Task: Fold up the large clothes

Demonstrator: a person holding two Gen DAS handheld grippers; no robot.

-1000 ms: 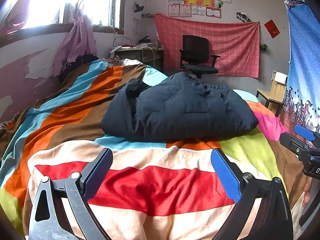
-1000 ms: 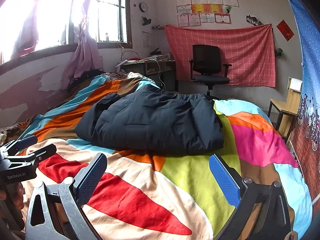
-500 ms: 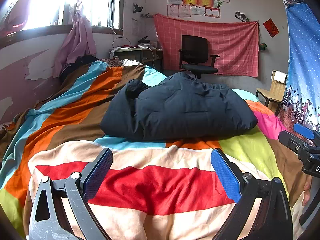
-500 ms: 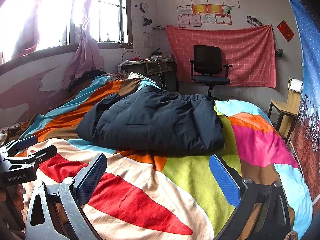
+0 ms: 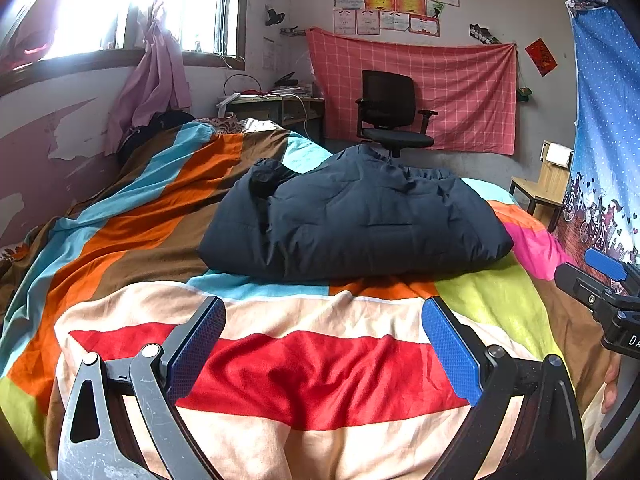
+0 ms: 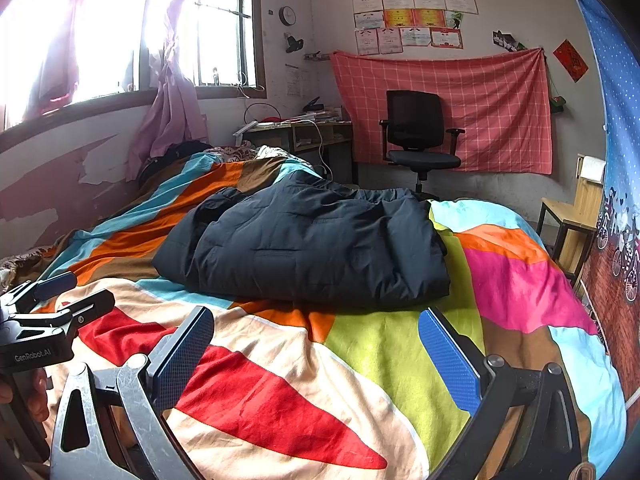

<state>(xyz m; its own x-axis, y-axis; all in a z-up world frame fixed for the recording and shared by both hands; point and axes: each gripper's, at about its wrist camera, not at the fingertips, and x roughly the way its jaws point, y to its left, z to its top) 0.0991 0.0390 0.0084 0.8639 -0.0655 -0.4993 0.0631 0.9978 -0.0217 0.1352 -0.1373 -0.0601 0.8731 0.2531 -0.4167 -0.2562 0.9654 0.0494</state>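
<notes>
Each of the two handheld grippers, the left gripper [image 5: 323, 344] and the right gripper [image 6: 316, 354], has scuffed grey metal linkage arms with round silver pivot screws, blue textured pads [image 5: 450, 354] and a black body with white lettering at frame edge.

The jacket [image 5: 356, 216] lies on the bed [image 5: 120, 248], the chair [image 5: 394, 112] behind it.

Home bedroom, striped bedspread [image 5: 120, 240], desk [image 6: 304, 132], office chair [image 5: 392, 112]

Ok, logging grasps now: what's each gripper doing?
Left gripper: open, holding nothing.
Right gripper: open, holding nothing.
The puffy dark navy quilted jacket lies untouched.
</notes>
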